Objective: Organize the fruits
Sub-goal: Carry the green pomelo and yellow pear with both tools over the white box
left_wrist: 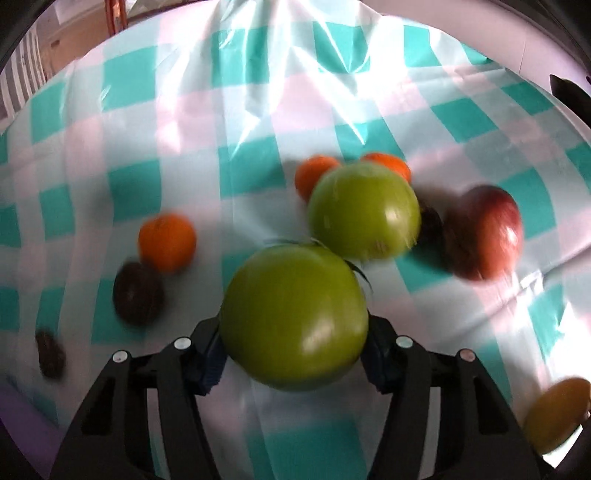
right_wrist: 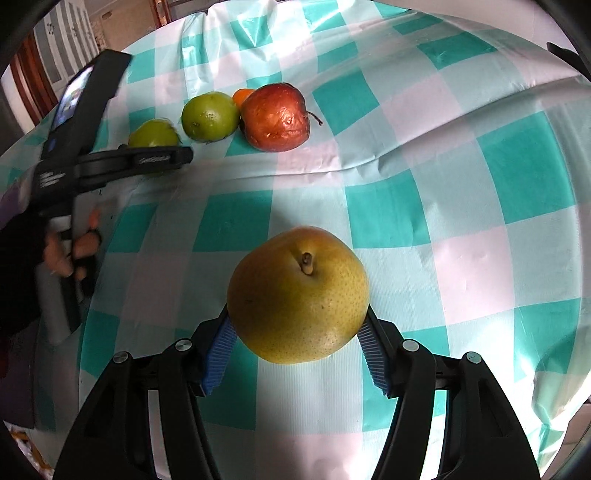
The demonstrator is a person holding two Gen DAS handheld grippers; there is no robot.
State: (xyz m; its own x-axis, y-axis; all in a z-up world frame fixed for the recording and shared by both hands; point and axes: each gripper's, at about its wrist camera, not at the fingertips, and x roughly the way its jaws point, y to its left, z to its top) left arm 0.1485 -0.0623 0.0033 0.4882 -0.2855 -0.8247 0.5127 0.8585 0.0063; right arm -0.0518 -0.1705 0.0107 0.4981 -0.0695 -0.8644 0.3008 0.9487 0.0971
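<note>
My left gripper (left_wrist: 293, 354) is shut on a green apple (left_wrist: 293, 317), held close to the checked tablecloth (left_wrist: 258, 110). A second green apple (left_wrist: 364, 210) lies just beyond it, with two oranges (left_wrist: 314, 177) behind and a red apple (left_wrist: 487, 232) to the right. A third orange (left_wrist: 167, 242) and dark fruits (left_wrist: 136, 295) lie to the left. My right gripper (right_wrist: 297, 354) is shut on a yellow pear (right_wrist: 297, 295), stem facing the camera. The right wrist view shows the left gripper (right_wrist: 162, 158) at the held green apple (right_wrist: 153, 134), beside the other green apple (right_wrist: 209, 116) and red apple (right_wrist: 277, 116).
A small dark fruit (left_wrist: 50, 356) lies near the left table edge. The pear also shows at the lower right of the left wrist view (left_wrist: 554, 413). A wooden chair (left_wrist: 116, 18) stands beyond the far edge. The person's hand (right_wrist: 70, 254) holds the left gripper's handle.
</note>
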